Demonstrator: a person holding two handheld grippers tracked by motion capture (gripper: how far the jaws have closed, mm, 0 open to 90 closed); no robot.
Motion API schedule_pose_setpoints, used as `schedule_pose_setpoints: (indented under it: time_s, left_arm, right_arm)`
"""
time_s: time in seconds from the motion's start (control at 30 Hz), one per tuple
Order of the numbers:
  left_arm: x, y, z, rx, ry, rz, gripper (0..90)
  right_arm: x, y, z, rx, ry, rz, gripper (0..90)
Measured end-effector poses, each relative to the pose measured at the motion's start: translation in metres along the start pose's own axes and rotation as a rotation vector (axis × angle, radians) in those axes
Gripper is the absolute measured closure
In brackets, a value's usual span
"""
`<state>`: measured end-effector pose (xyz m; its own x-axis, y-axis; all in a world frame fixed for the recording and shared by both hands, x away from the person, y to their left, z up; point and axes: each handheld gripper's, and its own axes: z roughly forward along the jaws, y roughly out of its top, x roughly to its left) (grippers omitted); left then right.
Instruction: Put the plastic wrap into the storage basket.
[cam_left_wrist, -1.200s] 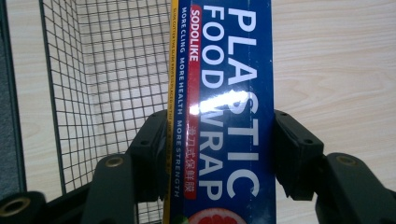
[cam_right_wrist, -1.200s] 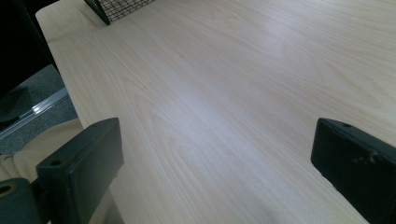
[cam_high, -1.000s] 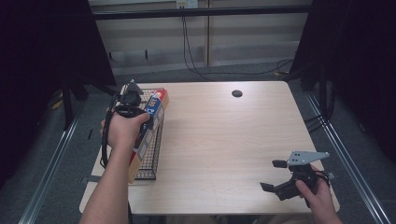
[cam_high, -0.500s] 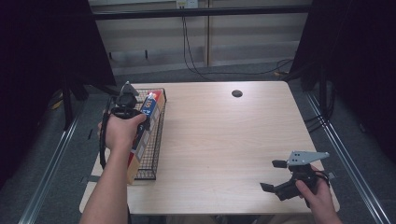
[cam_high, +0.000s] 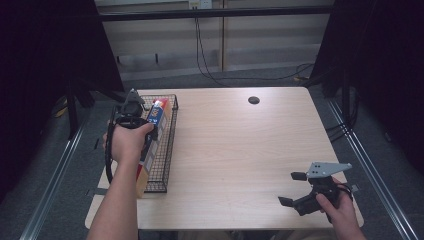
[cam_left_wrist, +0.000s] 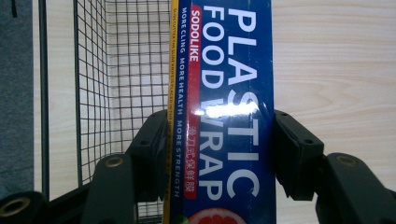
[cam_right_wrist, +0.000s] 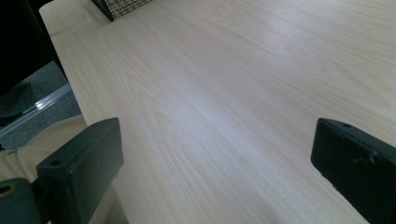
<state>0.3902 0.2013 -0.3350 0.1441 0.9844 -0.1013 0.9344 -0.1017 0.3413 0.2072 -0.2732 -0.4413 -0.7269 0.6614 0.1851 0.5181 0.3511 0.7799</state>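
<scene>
A long blue box (cam_high: 157, 118) printed "PLASTIC FOOD WRAP" (cam_left_wrist: 229, 93) is held at the table's left, over a black wire basket (cam_high: 170, 145). My left gripper (cam_high: 149, 129) is shut on the box, and in the left gripper view its black jaws (cam_left_wrist: 219, 144) press on both long sides. Behind the box there, the basket's mesh (cam_left_wrist: 126, 70) lies to the left and bare tabletop to the right. My right gripper (cam_high: 292, 189) rests at the front right corner, open, with only wood between its jaws (cam_right_wrist: 215, 158).
The light wooden table (cam_high: 240, 150) has a dark round hole (cam_high: 253, 100) near its far edge. A tan box-like end (cam_high: 141, 179) shows at the basket's near left corner. The basket's corner (cam_right_wrist: 121, 7) appears far off in the right gripper view. Cables hang behind the table.
My left hand has carried the box slightly to the left, over the basket. The right gripper has stayed where it was.
</scene>
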Motion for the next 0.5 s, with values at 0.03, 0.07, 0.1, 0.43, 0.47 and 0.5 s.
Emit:
schedule_pose_setpoints:
  time_s: [0.03,0.07,0.1,0.43,0.47,0.5]
  left_arm:
    - [0.001,0.0,0.001,-0.001,0.002,-0.005,43.9]
    - [0.001,-0.001,0.001,0.0,0.0,-0.012,43.9]
    - [0.002,-0.001,0.002,0.002,0.003,-0.015,43.9]
    - [0.011,-0.005,0.008,0.008,0.024,-0.06,43.7]
    - [0.013,-0.005,0.008,0.007,0.019,-0.069,43.7]
    - [0.013,-0.005,0.009,0.005,0.017,-0.084,43.7]
  right_arm:
    - [0.0,0.0,0.0,0.0,0.001,0.0,2.1]
    - [0.0,0.0,0.0,-0.001,-0.001,-0.002,2.1]
    - [0.0,0.0,0.0,-0.002,0.0,-0.002,2.1]
    - [0.0,0.0,-0.001,-0.004,0.003,0.001,2.1]
    - [0.0,0.0,0.0,-0.005,0.002,-0.002,2.1]
    - [0.0,0.0,0.0,-0.004,0.002,-0.004,2.1]
